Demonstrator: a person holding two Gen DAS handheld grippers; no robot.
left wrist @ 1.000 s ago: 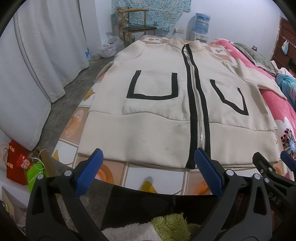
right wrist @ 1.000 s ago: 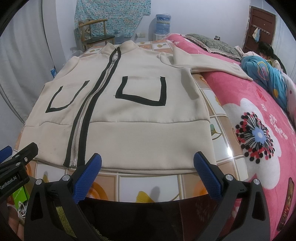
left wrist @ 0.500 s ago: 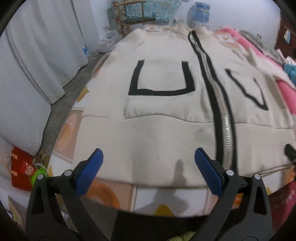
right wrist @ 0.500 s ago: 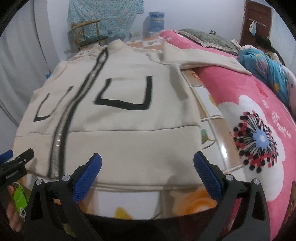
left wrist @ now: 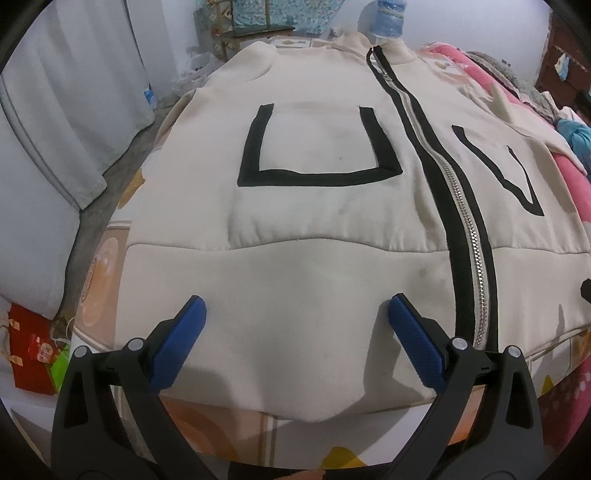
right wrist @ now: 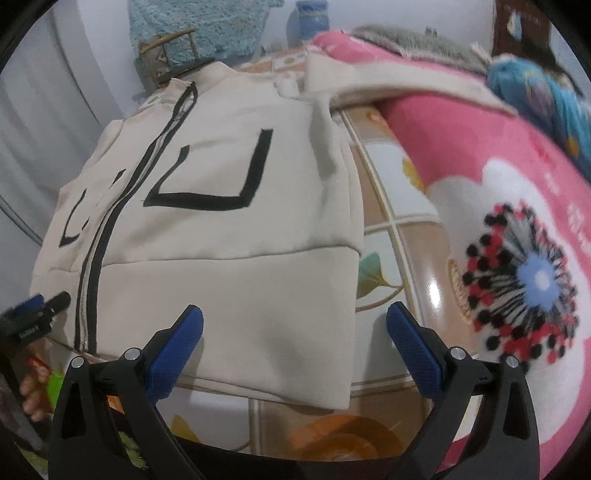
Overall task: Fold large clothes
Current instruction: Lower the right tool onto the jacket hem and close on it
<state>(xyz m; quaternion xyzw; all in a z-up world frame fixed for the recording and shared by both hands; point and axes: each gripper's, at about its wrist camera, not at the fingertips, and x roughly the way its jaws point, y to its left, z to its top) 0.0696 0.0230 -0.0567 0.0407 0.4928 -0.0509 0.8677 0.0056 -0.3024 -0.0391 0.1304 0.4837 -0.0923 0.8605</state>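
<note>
Left tongs (left wrist: pixel 295 314) spread wide, blue pads (left wrist: pixel 177 343) hovering over the hem band of the cream jacket (left wrist: pixel 317 229), nothing pinched between them; contact with the cloth not determinable. Right tongs (right wrist: pixel 294 325) likewise spread, left pad over the jacket's (right wrist: pixel 229 258) lower right corner, right pad over the glossy patterned mat (right wrist: pixel 391 206) just beside the hem. Left tongs' tip (right wrist: pixel 35 314) visible at the far left of the right tongs, near the zipper's lower end. Jacket laid flat, front up, ahead of both tongs, hem nearest, collar farthest. Silver zipper (left wrist: pixel 469 236) with black edging just right of the left tongs, closed along its visible length. Black-outlined pocket (left wrist: pixel 317 147) beyond the left tongs, a second one farther right. Sleeve (right wrist: pixel 388 85) extended rightward beyond the right tongs onto the pink floral blanket (right wrist: pixel 517 229). White curtain (left wrist: pixel 62 110) far left; wooden chair (right wrist: pixel 173 48) and blue water bottle (right wrist: pixel 308 16) beyond the collar.
</note>
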